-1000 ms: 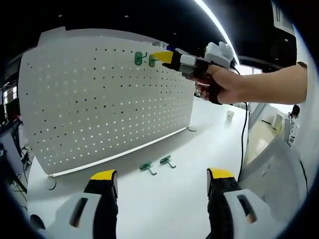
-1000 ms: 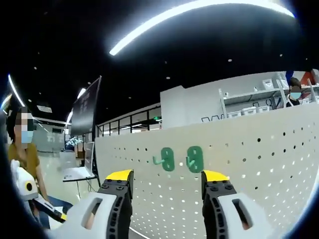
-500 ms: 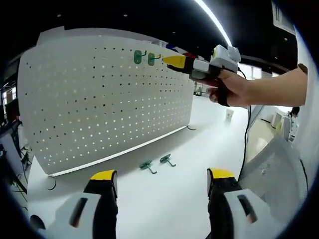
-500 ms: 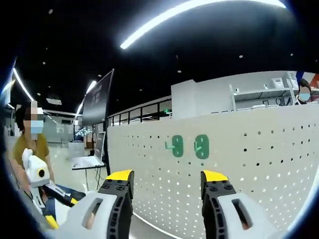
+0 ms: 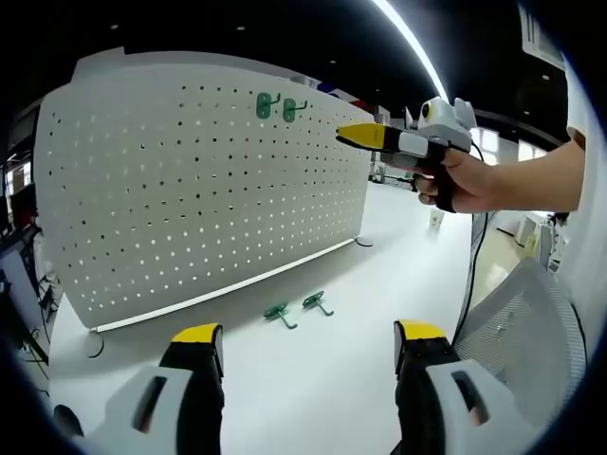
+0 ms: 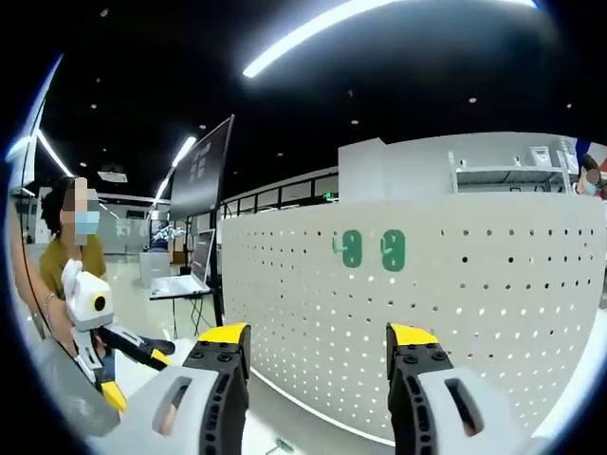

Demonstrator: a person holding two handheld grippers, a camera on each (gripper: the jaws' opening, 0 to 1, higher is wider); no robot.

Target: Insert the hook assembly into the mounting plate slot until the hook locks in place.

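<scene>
while two green hooks hang on the pegboard | two more hooks lie on the worktop, ahead of the left gripper | both grippers' fingers wide, empty | left nearer

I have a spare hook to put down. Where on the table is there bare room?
Bare table lies between the two loose green hooks and the left gripper. Right of the hooks, towards the pegboard's end, is free too. Crowded: only around the hooks.

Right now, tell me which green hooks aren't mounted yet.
The two green hooks lying on the table: one, another. The other pair hangs on the pegboard.
</scene>
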